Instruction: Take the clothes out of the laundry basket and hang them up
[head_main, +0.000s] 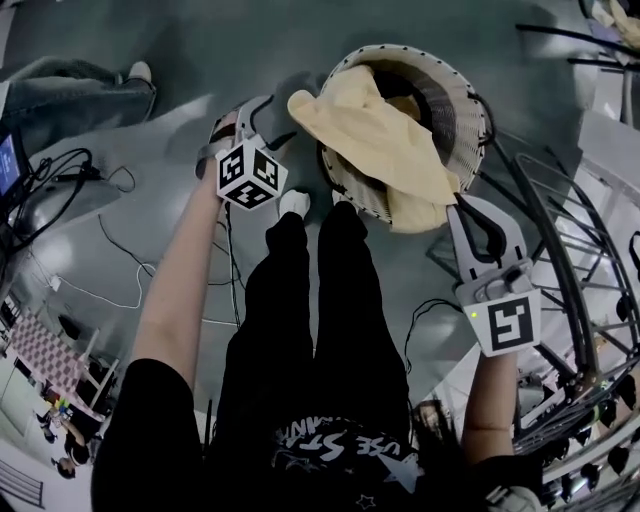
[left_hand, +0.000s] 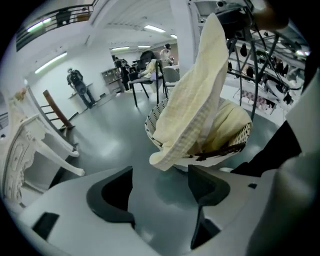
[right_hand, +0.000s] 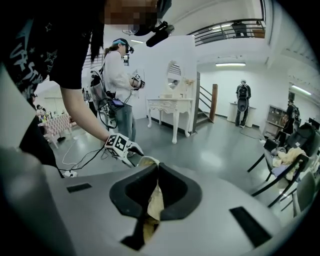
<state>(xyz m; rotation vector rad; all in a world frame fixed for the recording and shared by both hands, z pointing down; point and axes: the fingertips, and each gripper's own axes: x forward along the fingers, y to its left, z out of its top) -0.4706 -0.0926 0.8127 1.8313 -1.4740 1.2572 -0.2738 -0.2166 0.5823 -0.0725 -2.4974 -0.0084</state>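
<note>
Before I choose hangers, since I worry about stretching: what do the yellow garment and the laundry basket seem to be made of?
The yellow garment: soft matte cloth, probably cotton; a fine waffle-like weave shows and it drapes loosely. The laundry basket: woven strips, pale with dark bands, maybe wicker or plastic; open weave shows at its rim.

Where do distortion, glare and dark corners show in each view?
Head view: fisheye curves the rack bars into arcs. Left gripper view: black rounded corners, bright ceiling lights. Right gripper view: pale sheen on the floor, black corners too.
</note>
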